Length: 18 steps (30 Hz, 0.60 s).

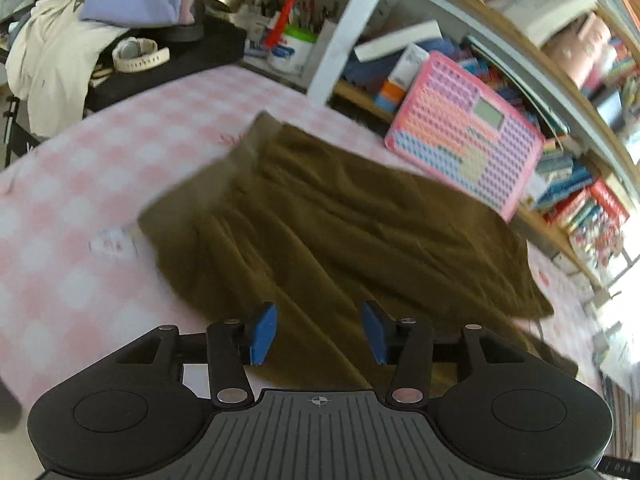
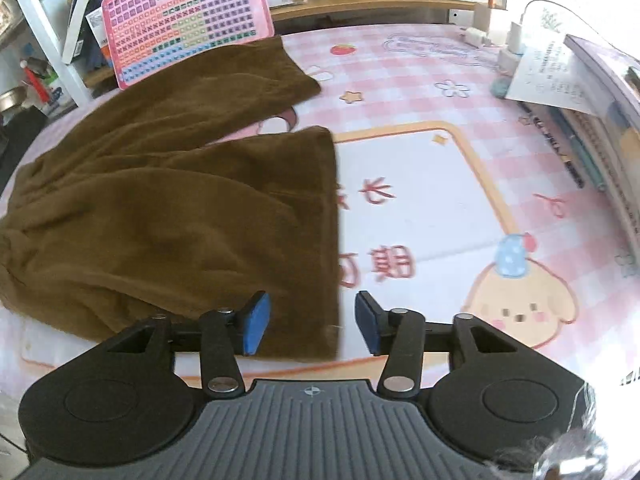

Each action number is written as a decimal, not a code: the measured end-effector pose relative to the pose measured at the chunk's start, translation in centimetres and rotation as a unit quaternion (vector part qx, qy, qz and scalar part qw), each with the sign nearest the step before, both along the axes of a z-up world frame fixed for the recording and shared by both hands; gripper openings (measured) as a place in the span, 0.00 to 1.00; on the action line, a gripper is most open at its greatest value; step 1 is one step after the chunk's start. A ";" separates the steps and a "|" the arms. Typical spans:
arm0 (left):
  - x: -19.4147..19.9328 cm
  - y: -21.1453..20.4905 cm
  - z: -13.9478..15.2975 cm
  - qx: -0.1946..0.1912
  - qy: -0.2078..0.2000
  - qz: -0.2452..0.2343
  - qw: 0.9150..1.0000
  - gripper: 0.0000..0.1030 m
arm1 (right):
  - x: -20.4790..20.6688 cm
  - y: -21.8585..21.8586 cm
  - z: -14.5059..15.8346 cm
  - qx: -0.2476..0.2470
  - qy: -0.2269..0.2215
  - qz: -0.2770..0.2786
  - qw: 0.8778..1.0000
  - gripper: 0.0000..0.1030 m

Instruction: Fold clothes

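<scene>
While spread flat across the pink checked mat (image 2: 420, 76) on the desk, lay w/ waistband end away from left cam and both legs splayed toward the right: brown shorts (image 1: 340, 216) (image 2: 160, 200), wrinkled, unfolded. Hovered over the fabric near one edge: left hand-held gripper (image 1: 318, 332), blue pads (image 1: 264, 334) set wide apart, nothing between them. Hung just over the hem of the near leg: right hand-held gripper (image 2: 308, 322), also spread wide, hem corner seen between the pads (image 2: 254, 322) but not pinched. Leaned against the shelf (image 1: 520, 60) at the far desk edge, lower edge touching or just behind the shorts: pink grid-pattern board (image 1: 464, 132) (image 2: 184, 20) w/ small screen. Sat on a black box beyond the mat: white watch (image 1: 140, 54). Stacked at right edge of right view: books and papers (image 2: 580, 92).
</scene>
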<state>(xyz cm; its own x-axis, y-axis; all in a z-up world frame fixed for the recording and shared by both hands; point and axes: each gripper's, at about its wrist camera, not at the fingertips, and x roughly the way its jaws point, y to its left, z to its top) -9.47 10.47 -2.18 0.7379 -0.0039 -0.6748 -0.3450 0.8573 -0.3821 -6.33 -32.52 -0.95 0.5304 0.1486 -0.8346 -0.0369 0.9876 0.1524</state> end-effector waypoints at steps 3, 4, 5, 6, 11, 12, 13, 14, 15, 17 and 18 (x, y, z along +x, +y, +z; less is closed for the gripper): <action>-0.6 -1.6 0.5 0.007 0.001 -0.005 1.000 0.55 | -0.2 -0.5 -0.3 -0.008 0.000 0.009 1.000 0.53; -0.7 -1.9 0.7 0.012 0.001 -0.007 1.000 0.55 | -0.3 -0.6 -0.4 -0.012 -0.002 0.010 1.000 0.54; -0.8 -2.1 0.9 0.014 0.001 -0.005 1.000 0.55 | -0.3 -0.7 -0.5 -0.014 -0.003 0.008 1.000 0.54; -0.9 -2.3 1.0 0.017 0.001 -0.003 1.000 0.55 | -0.3 -0.7 -0.7 -0.012 -0.003 0.008 1.000 0.56; -1.5 -2.9 1.7 0.025 0.003 0.006 1.000 0.55 | -0.4 -0.6 -1.3 -0.008 0.007 0.022 1.000 0.57; -1.6 -2.9 1.7 0.025 0.004 0.008 1.000 0.55 | -0.4 -0.6 -1.5 -0.007 0.009 0.025 1.000 0.57; -1.8 -2.8 1.8 0.025 0.005 0.010 1.000 0.55 | -0.4 -0.4 -1.6 -0.006 0.010 0.028 1.000 0.58; -1.9 -2.8 1.8 0.026 0.006 0.012 1.000 0.55 | -0.5 -0.2 -1.6 -0.008 0.007 0.031 0.999 0.58; -2.1 -2.7 1.9 0.026 0.006 0.015 1.000 0.55 | -0.5 -0.1 -1.6 -0.010 0.005 0.035 0.999 0.58; -2.5 -2.6 1.9 0.026 0.005 0.020 0.999 0.55 | -0.5 0.2 -1.6 -0.014 0.002 0.042 0.999 0.52; -2.6 -2.5 1.9 0.026 0.006 0.024 0.999 0.55 | -0.5 0.4 -1.6 -0.018 -0.001 0.048 0.999 0.42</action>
<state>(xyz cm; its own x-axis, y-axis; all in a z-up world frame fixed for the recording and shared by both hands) -12.05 7.97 -0.25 0.7288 0.0660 -0.6815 -0.3901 0.8580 -0.3341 -6.80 -32.14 -2.58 0.5166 0.1689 -0.8394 -0.1320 0.9843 0.1169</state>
